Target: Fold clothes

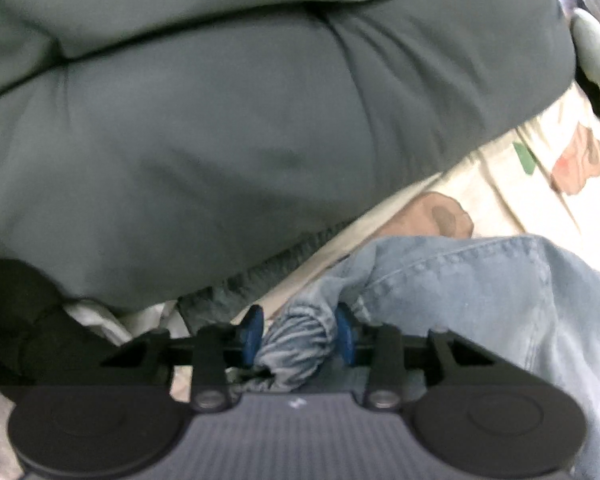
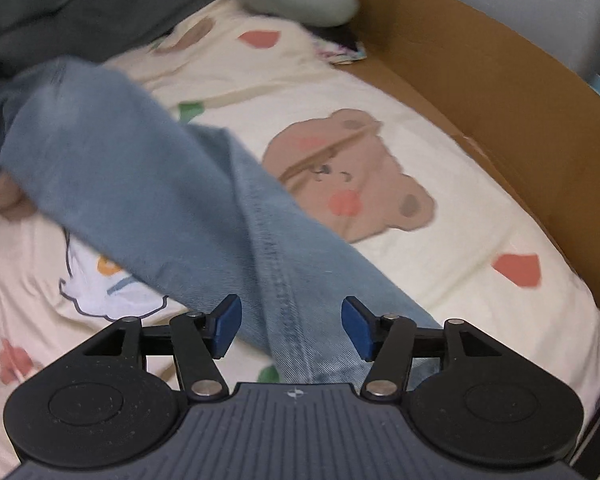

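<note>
Light blue jeans (image 1: 480, 288) lie crumpled on a cream bedsheet (image 1: 500, 184) printed with bears. In the left wrist view my left gripper (image 1: 299, 336) is shut on a bunched fold of the jeans, with the denim squeezed between the blue pads (image 1: 252, 332). In the right wrist view a jeans leg (image 2: 140, 168) runs diagonally from the upper left down under my right gripper (image 2: 292, 328). That gripper is open, its blue pads (image 2: 228, 326) standing apart on either side of the leg's seam without pressing it.
A large grey-green sweatshirt (image 1: 220, 140) fills the space beyond the left gripper, with a black garment (image 1: 16, 312) at its left. A brown cardboard wall (image 2: 500, 92) borders the bed on the right. A white printed garment (image 2: 112, 284) lies under the jeans leg.
</note>
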The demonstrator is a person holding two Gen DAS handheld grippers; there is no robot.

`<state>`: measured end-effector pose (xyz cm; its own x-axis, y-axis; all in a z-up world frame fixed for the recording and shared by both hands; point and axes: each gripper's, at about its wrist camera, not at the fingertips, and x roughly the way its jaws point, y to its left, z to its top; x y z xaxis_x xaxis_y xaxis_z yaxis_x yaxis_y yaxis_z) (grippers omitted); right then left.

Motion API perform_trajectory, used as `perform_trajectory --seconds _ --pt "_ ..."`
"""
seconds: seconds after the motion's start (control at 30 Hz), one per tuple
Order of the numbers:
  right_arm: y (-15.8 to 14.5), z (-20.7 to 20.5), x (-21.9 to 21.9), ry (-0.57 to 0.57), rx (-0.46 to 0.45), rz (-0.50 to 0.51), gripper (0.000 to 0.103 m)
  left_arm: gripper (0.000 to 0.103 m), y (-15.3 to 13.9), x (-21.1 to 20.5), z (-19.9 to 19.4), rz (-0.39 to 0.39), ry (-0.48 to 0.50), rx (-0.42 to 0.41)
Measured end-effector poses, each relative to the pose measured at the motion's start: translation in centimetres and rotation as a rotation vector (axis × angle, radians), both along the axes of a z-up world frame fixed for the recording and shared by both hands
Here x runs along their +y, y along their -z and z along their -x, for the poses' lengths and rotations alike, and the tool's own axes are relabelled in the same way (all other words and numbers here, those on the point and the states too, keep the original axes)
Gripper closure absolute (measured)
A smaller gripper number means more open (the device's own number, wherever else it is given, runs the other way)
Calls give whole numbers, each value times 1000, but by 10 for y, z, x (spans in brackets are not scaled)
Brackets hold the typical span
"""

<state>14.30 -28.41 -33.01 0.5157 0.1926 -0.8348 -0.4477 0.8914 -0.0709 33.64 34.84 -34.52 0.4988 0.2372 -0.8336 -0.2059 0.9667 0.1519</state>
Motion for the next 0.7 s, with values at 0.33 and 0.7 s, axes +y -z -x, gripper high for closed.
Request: perform_trajectory --seconds 0.33,0.7 --pt "34 -17 13 -52 42 149 101 73 -47 -3 11 8 112 -41" --pt "-31 -13 -33 -9 -57 175 102 78 -115 -21 56 54 229 -115"
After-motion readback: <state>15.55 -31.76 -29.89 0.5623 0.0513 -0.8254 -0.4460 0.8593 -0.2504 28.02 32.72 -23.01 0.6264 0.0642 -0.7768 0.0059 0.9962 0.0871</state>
